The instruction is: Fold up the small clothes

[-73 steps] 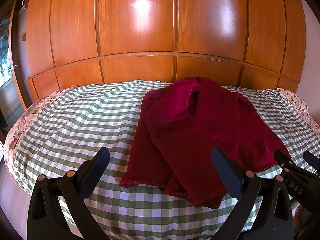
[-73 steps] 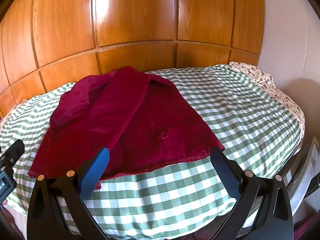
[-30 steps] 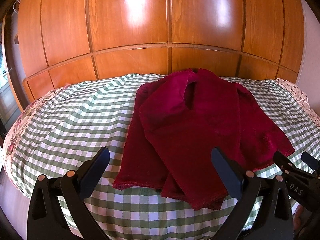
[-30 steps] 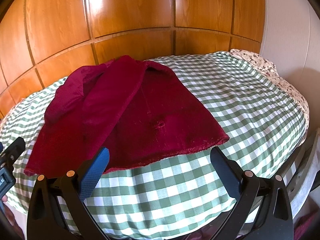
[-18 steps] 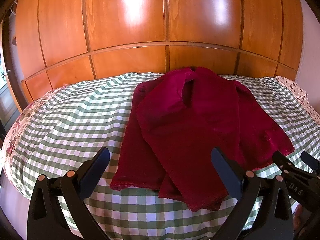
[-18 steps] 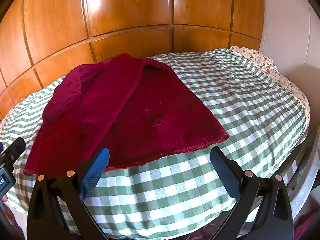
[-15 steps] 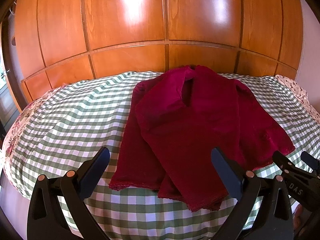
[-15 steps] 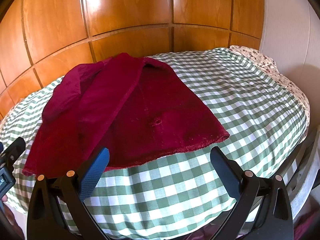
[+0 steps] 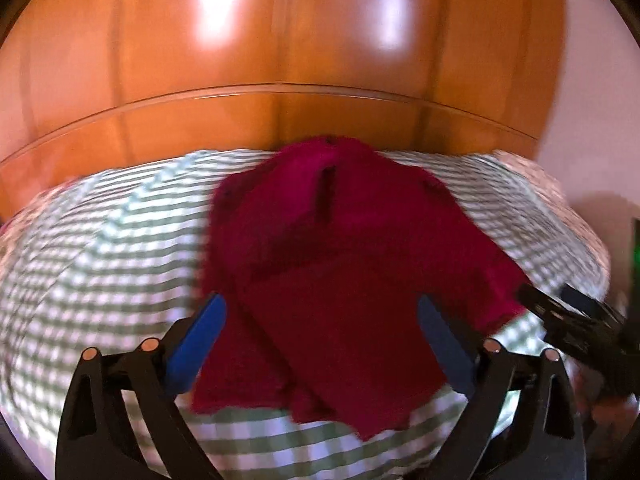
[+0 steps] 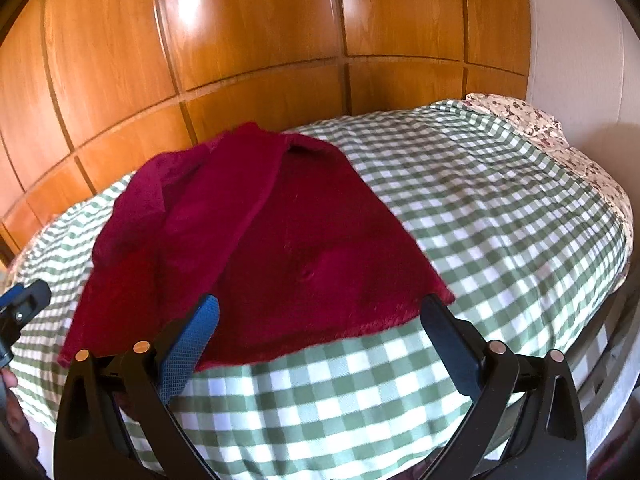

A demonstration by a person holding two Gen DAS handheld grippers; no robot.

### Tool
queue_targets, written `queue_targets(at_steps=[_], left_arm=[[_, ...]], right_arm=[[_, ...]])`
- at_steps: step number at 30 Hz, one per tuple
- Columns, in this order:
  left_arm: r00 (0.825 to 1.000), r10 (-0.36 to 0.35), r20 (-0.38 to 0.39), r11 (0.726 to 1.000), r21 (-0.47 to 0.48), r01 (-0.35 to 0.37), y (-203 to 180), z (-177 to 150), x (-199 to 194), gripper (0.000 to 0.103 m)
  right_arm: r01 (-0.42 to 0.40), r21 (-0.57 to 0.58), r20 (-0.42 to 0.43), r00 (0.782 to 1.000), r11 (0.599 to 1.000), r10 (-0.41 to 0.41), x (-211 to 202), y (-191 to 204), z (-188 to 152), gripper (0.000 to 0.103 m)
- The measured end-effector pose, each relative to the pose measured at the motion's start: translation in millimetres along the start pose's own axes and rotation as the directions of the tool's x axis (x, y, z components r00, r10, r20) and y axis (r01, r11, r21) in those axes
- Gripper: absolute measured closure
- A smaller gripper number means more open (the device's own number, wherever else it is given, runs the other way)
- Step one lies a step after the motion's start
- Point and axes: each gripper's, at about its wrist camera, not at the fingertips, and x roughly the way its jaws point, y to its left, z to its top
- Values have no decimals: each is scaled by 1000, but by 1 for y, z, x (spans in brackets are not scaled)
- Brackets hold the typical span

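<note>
A dark red fleece garment (image 9: 344, 264) (image 10: 272, 248) lies spread on a green-and-white checked bed cover (image 9: 104, 256) (image 10: 500, 216), one side folded over its middle. My left gripper (image 9: 320, 312) hovers above the garment's near hem, jaws wide and closing, with no cloth pinched between them; this view is blurred. My right gripper (image 10: 318, 312) hangs over the garment's near right corner, jaws also wide and closing, clear of the cloth. The right gripper (image 9: 580, 320) shows at the right edge of the left wrist view; the left gripper (image 10: 20, 312) shows at the left edge of the right wrist view.
A glossy wooden panelled wall (image 10: 256, 40) stands behind the bed. A floral sheet (image 10: 560, 140) edges the bed's far right. A white wall (image 10: 576, 40) rises to the right. The checked cover is bare to the right and left of the garment.
The left wrist view has swung right and blurred, so the garment now sits centred between its fingers. Both grippers' jaws have narrowed a little. The right wrist view has drawn slightly closer to the hem.
</note>
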Motion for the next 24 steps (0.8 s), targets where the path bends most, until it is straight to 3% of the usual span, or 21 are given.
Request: queue_targets(at_steps=[2,4,6,8,11,13,16,18,20,21,22,24], left_arm=[[1000,-20,-17,996,84,21,-14,2,12,8],[996,-21,-89,988,150,35,-28,-1,36,17],[982,-23,-185,985,164,54,-33,-6,65,23],[972,14,-235,991,130,17,-26,-9,84,29],[973,-17,-232,1000,-12,15,-3,-3,87,30],[981,35,-189,995,-86,-52,20,2,81,30],[980,120,-157,980,-137,-142,43,12,80,25],[978,142,-153,978,-128,-162,50,18,85,23],[972,158,-173,982,-76,-173,50,21,102,22],[967,168,-191,983,-48,-180,49,22,113,23],[962,178,-207,982,-33,-188,51,22,122,26],[955,157,-250,986,-9,-165,51,22,141,67]], right_arm=[[-16,-11,-32,999,1000,16,7,-2,3,34],[-53,-9,-67,996,999,52,16,-5,7,49],[-93,11,-89,992,996,94,23,-5,11,55],[-160,28,-106,981,987,162,33,-2,20,59],[-268,28,-145,952,963,269,55,15,32,59],[-319,14,-179,932,948,317,72,29,36,59],[-350,-23,-244,910,936,335,104,56,36,59],[-365,-44,-294,894,930,337,124,74,32,68],[-364,-98,-282,903,926,325,126,88,33,78],[-368,-119,-274,905,922,325,124,92,36,89],[-370,-135,-261,908,919,327,119,93,40,96],[-368,-177,-225,918,913,327,104,90,49,97]])
